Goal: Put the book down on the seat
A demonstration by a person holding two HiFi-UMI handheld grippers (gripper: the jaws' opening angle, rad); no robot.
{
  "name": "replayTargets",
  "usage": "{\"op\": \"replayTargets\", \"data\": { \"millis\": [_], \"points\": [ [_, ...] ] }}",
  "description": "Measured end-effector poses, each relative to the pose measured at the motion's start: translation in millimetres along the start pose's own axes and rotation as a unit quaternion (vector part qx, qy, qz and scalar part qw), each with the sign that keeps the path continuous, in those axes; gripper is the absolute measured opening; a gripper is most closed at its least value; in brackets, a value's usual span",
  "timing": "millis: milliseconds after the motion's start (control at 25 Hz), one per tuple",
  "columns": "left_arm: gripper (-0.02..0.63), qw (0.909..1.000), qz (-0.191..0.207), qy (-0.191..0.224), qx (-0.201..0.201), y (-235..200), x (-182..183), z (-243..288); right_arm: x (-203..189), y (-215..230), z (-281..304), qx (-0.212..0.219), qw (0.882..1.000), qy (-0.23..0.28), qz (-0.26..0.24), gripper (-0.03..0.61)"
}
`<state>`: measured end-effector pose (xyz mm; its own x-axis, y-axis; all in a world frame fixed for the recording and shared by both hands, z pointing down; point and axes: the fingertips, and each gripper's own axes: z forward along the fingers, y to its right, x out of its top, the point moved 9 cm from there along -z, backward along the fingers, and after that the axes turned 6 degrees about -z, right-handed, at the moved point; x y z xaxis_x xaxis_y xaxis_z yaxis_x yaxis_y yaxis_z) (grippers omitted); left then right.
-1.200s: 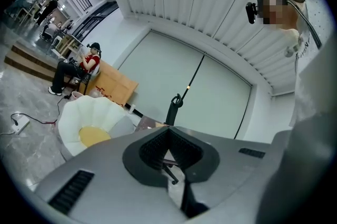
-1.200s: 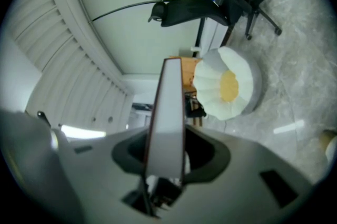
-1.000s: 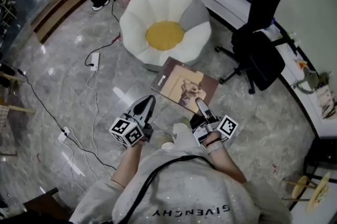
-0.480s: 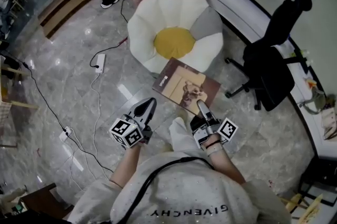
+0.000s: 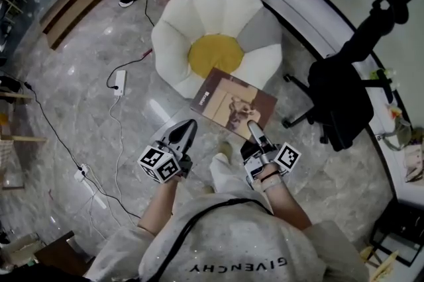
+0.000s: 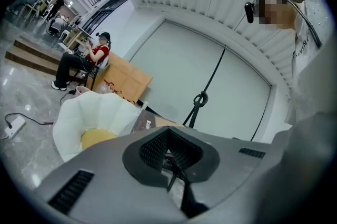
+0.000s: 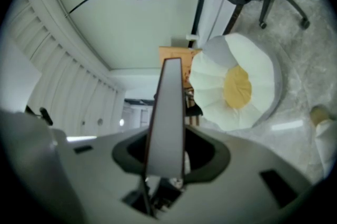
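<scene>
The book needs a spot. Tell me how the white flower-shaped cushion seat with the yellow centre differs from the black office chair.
The white flower-shaped cushion seat is round and low on the floor; the black office chair is raised on a wheeled base. The seat has no backrest; the chair has one. Both stand on the grey marble floor.

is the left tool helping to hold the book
No, in the head view the left tool is shut and apart from the book, which only the right tool grips.
</scene>
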<state>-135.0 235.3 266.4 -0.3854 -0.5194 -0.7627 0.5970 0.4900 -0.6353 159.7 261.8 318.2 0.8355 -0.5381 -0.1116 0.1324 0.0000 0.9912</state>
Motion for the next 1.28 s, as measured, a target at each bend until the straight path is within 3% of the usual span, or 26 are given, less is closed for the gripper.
{"op": "replayTargets", "data": {
  "millis": [520,960,1280],
  "points": [
    [0.023,0.9998,-0.005,-0.004,0.017,-38,6,65,57,25,50,-0.023,0.999,-0.027,-0.018,0.156],
    [0.023,0.9993,-0.016,0.007,0.034,-77,24,95,81,45,88,-0.045,0.999,-0.008,0.002,0.156],
    [0.023,0.9985,-0.029,0.014,0.043,-117,31,116,92,51,120,-0.056,0.998,-0.016,-0.013,0.156]
  ]
}}
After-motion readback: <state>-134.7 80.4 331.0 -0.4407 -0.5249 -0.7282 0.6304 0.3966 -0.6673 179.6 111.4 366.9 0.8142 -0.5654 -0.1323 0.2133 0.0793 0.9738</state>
